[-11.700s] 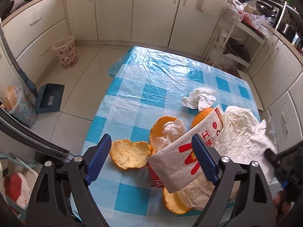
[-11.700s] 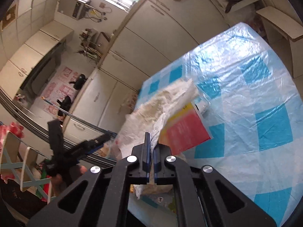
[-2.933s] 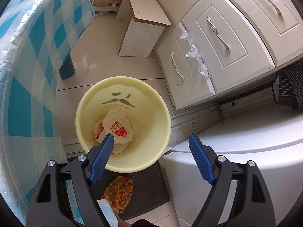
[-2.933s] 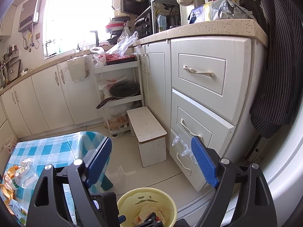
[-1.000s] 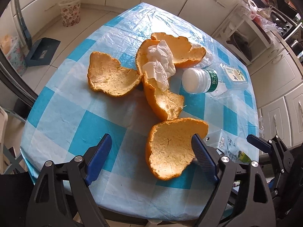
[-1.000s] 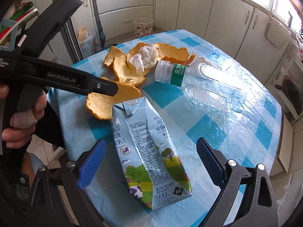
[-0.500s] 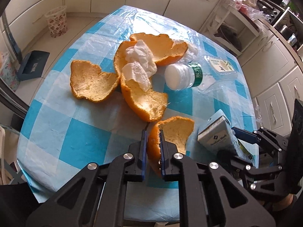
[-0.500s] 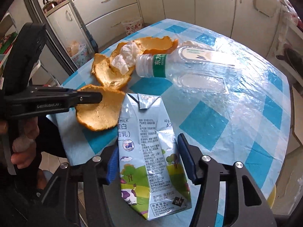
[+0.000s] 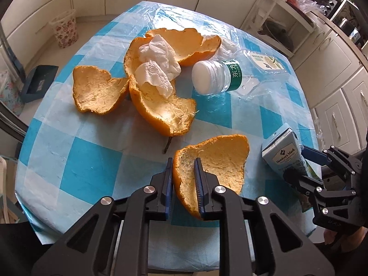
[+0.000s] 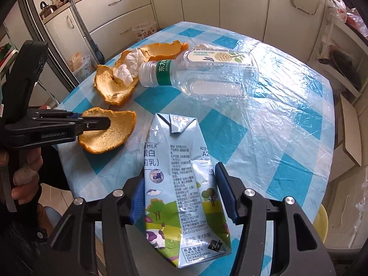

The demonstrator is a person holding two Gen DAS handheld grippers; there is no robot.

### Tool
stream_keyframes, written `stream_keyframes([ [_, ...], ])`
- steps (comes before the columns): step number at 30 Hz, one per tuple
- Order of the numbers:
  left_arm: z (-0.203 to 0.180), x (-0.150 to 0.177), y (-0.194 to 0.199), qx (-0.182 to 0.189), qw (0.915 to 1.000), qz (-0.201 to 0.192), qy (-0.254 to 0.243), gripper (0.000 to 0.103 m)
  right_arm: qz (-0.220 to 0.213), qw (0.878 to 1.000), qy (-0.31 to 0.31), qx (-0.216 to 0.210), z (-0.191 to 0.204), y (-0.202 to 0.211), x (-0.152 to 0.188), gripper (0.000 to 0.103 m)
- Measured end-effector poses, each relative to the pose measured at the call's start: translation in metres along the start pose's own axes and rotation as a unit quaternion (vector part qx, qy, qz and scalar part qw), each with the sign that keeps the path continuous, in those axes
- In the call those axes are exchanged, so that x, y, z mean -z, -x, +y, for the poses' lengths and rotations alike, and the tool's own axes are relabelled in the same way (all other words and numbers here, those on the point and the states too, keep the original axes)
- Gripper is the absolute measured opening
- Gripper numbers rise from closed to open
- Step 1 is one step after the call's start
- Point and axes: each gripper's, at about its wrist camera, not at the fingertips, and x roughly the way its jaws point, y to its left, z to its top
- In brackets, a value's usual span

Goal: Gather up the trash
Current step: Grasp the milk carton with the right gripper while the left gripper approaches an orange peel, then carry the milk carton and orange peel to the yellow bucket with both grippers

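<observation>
The checked surface (image 9: 96, 151) is still littered with a clear bottle (image 10: 214, 76), peel pieces and tissue (image 9: 158, 66). A milk carton (image 10: 181, 188), loose a second ago, is now clamped by the right hand-held gripper (image 10: 179, 195). The nearest orange peel (image 9: 214, 163) has been pinched by the left hand-held gripper (image 9: 182, 179), open before. Both pieces are judged ready for carrying to the bin.

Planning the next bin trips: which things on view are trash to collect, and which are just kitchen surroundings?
Trash: peel piece in left gripper; milk carton in right gripper; other peels; tissue; plastic bottle.

Surroundings: floral bin; checked tablecloth; cabinets.
</observation>
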Motion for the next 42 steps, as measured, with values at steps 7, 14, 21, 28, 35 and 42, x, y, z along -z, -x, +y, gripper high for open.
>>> stream_keyframes([
  [7,-0.052,0.022,0.014,-0.077,0.9864,-0.077,-0.123,0.009,-0.004,1.000,-0.007,-0.002,-0.005,0.004,0.005,0.054],
  [14,-0.056,0.022,0.014,0.001,0.9923,-0.044,-0.115,0.008,-0.017,0.999,-0.043,-0.007,-0.023,0.016,0.010,0.054],
  [21,-0.054,0.027,0.009,0.087,0.9933,-0.008,-0.076,0.008,-0.058,0.995,-0.084,-0.008,-0.044,0.040,0.015,0.054],
  [28,-0.067,0.027,0.012,0.135,0.9884,-0.007,-0.068,0.008,-0.103,0.982,-0.158,0.002,-0.085,0.073,0.034,0.054],
  [35,-0.111,0.026,0.025,0.154,0.9833,-0.018,-0.095,0.008,-0.122,0.957,-0.260,0.038,-0.139,0.095,0.069,0.054],
  [42,-0.190,0.034,0.019,0.173,0.9754,-0.012,-0.136,0.008,-0.102,0.901,-0.420,0.049,-0.209,0.087,0.129,0.054],
])
